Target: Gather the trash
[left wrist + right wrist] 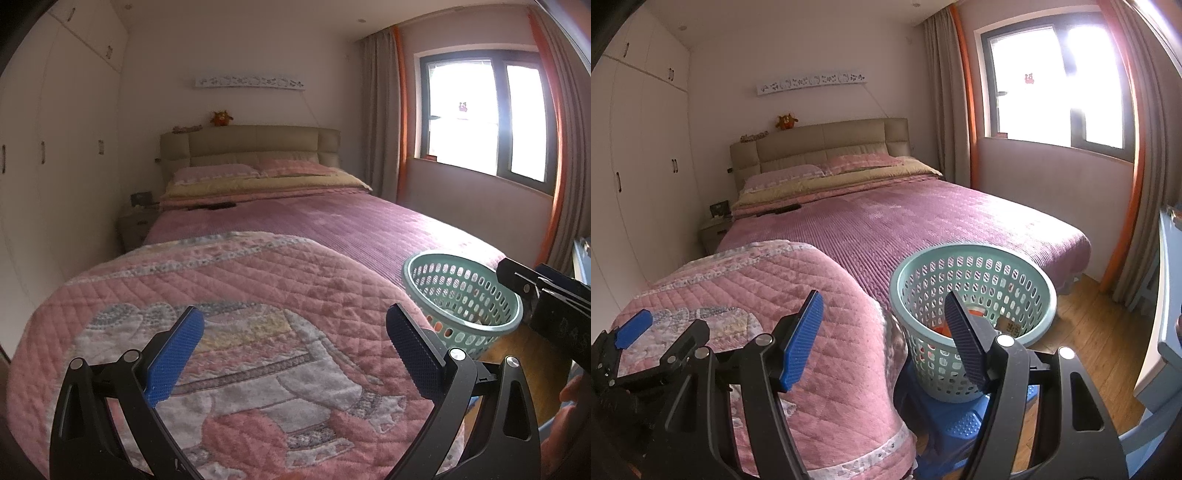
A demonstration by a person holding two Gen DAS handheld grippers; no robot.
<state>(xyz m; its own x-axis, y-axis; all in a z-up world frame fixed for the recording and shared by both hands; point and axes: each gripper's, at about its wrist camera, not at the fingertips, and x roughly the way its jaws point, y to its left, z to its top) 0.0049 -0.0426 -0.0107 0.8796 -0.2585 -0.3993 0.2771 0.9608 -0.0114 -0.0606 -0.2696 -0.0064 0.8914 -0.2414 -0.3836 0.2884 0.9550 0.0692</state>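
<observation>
A mint-green perforated basket (975, 295) stands on a blue plastic stool (960, 424) at the foot of the bed; orange and tan trash lies inside it. It also shows in the left wrist view (461, 291). My right gripper (882, 332) is open and empty, held above the basket's near rim and the quilt's edge. My left gripper (295, 350) is open and empty over the pink quilt (229, 332). It shows at the lower left of the right wrist view (631, 332). The right gripper's body shows at the right of the left wrist view (546, 295).
A bed with a purple cover (905, 221) fills the middle. A dark object (783, 209) lies on it near the pillows. White wardrobes (55, 147) line the left wall. A nightstand (713, 229), a curtained window (1052, 74) and wooden floor (1089, 325) are around.
</observation>
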